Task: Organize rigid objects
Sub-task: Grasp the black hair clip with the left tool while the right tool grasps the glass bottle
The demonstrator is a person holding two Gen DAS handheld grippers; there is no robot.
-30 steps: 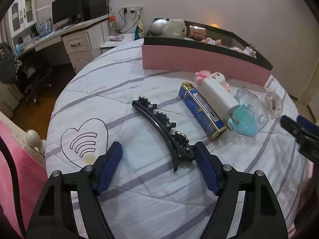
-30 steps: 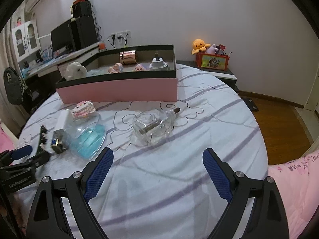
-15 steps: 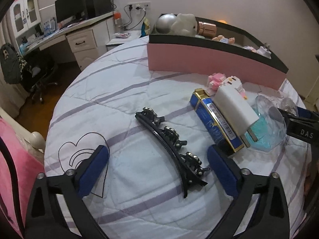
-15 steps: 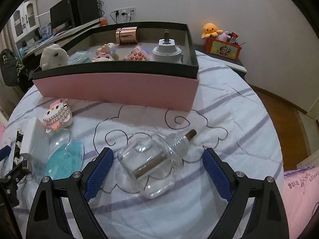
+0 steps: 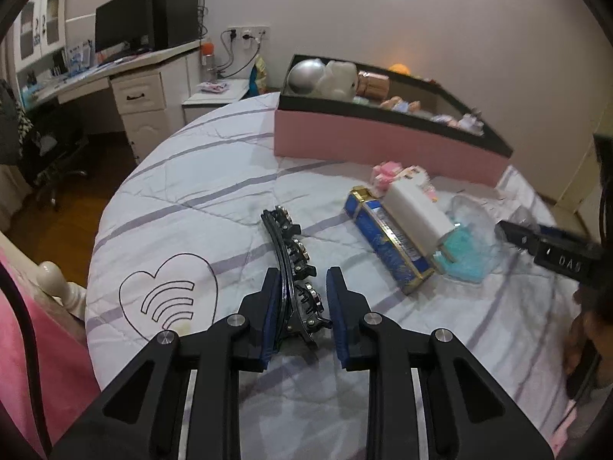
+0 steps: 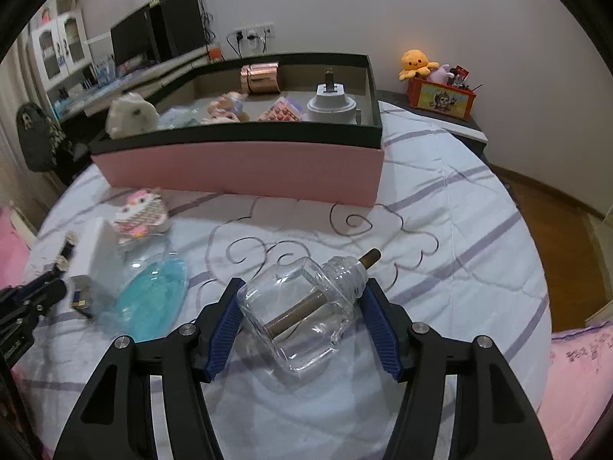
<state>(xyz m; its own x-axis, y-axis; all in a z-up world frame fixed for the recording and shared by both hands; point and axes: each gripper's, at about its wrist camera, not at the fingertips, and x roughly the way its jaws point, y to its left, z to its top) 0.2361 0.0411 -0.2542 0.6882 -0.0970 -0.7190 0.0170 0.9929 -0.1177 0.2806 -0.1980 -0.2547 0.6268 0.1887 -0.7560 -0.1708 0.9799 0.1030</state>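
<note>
A black curved hair clip (image 5: 285, 237) with rhinestones lies on the white quilt. My left gripper (image 5: 302, 280) is closing on the clip's near end, and both blue pads touch it. A clear glass bottle (image 6: 302, 310) with a brown tube inside lies on its side. My right gripper (image 6: 303, 283) is closing around the bottle, with its pads against the bottle's sides. The right gripper's tip (image 5: 536, 237) shows at the right edge of the left wrist view. In the right wrist view the left gripper (image 6: 34, 295) sits at the far left.
A pink box with a black rim (image 6: 237, 165) stands behind, holding a plush toy, a copper tin and small items. Beside the clip lie a blue and gold tin (image 5: 387, 241), a white block (image 5: 417, 211), a blue-tinted clear dish (image 6: 153, 295) and a pink bead toy (image 6: 141, 211).
The left jaws have gone from wide apart to closed on the hair clip. The right gripper moved forward to the glass bottle and its jaws narrowed around it.
</note>
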